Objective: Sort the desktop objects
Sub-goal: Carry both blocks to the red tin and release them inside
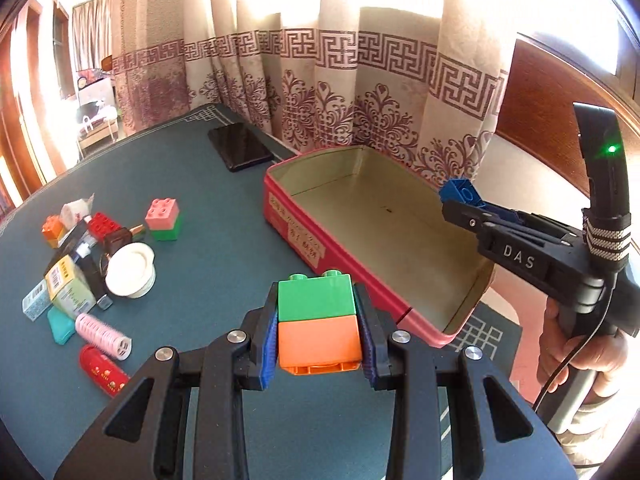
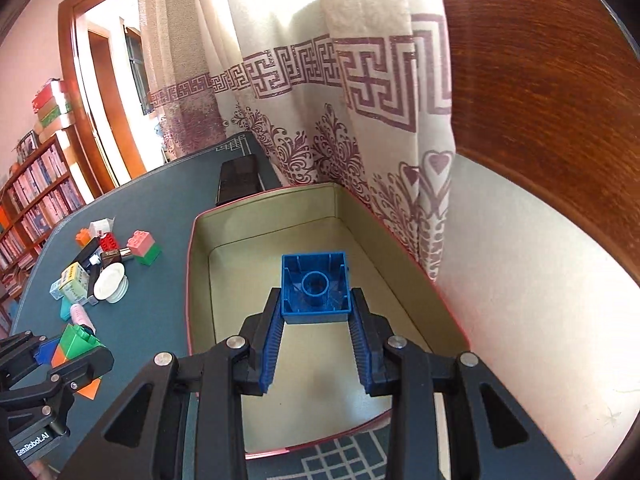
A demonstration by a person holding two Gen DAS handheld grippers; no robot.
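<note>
Blue block (image 2: 315, 289) sits squeezed in the right gripper (image 2: 316, 312) over the tin (image 2: 200, 240); the left gripper (image 1: 318, 332) squeezes a green-and-orange block (image 1: 318, 320).

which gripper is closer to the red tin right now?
Right. The right gripper holds a blue brick over the red tin's open inside. The left gripper, holding a green-and-orange brick stack, sits beside the tin's near wall.

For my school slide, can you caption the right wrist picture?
Right gripper holds a blue block above the empty tin box.
</note>
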